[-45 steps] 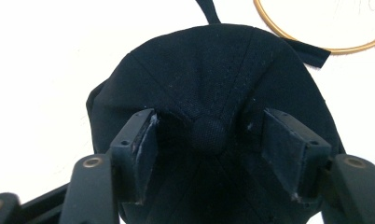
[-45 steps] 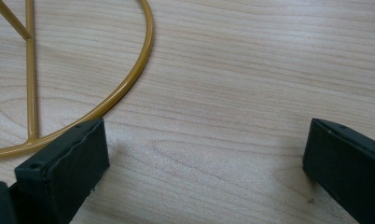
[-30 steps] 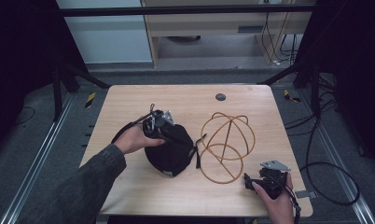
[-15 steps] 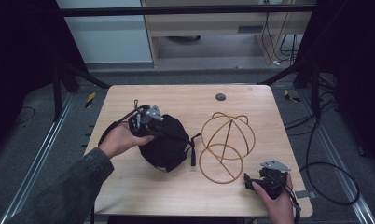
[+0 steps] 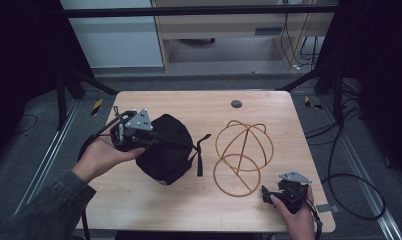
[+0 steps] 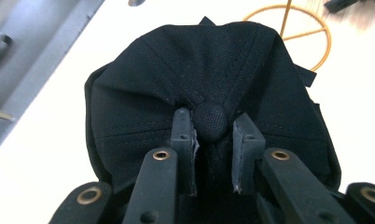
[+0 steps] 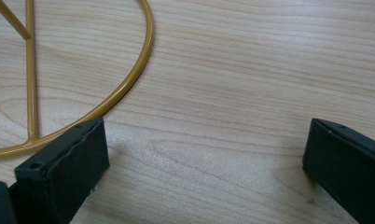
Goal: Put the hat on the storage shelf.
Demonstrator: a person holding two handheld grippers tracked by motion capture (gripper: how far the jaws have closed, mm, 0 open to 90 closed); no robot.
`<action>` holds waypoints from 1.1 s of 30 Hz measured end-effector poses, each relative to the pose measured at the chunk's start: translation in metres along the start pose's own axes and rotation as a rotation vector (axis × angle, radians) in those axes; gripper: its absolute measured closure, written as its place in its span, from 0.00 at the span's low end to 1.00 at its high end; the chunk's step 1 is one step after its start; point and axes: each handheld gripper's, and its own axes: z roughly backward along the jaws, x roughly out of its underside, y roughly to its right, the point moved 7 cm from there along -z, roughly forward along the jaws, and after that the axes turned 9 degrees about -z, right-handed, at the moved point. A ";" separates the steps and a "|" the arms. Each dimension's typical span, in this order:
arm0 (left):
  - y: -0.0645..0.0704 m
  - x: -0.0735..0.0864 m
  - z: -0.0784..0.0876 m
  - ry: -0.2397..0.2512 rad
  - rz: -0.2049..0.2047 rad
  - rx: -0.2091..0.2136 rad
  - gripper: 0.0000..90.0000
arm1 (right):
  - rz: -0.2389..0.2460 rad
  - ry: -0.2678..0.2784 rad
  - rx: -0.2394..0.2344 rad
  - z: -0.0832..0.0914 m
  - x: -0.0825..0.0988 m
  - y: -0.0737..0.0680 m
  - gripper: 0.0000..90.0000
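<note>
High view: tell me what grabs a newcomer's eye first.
The crumpled black fabric cap left of the table's centre, pinched at its crown button by the left gripper. To its right stands a golden wire dome-shaped stand, with the open right gripper near the front edge.

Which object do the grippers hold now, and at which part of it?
The left gripper pinches the black cap at its top button; the right gripper holds nothing.

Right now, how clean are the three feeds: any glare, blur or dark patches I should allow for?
High view: dim and soft, the room around the table nearly black, the black cap losing detail. Left gripper view: the tabletop blown out to white, background blurred, yet the cap's stitching by the left claw sharp. Right gripper view: evenly lit, wood grain crisp, faint shadow beside the right claw's pad near the gold wire stand.
</note>
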 end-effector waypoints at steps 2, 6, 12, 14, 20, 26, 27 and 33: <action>0.000 -0.003 0.009 0.017 0.002 -0.018 0.82 | 0.001 0.000 0.000 0.000 0.000 0.000 0.00; 0.001 -0.012 0.031 0.049 -0.010 -0.041 0.82 | 0.001 0.000 0.000 0.000 0.000 0.000 0.00; -0.004 -0.029 0.063 0.107 -0.015 -0.063 0.83 | 0.002 0.000 -0.002 0.000 0.000 0.000 0.00; -0.005 -0.034 0.069 0.120 -0.017 -0.063 0.83 | 0.004 0.000 -0.003 0.000 0.000 0.000 0.00; -0.006 -0.052 0.084 0.163 -0.025 -0.059 0.83 | 0.002 0.000 -0.001 -0.001 -0.001 0.000 0.00; -0.002 -0.077 0.085 0.177 -0.056 -0.066 0.83 | -0.001 -0.003 -0.001 0.000 0.000 0.000 0.00; -0.001 -0.081 0.085 0.184 -0.058 -0.064 0.83 | -0.001 -0.003 -0.001 0.000 0.000 0.000 0.00; 0.004 -0.104 0.083 0.202 -0.083 -0.047 0.83 | 0.003 -0.002 0.000 -0.001 0.000 0.000 0.00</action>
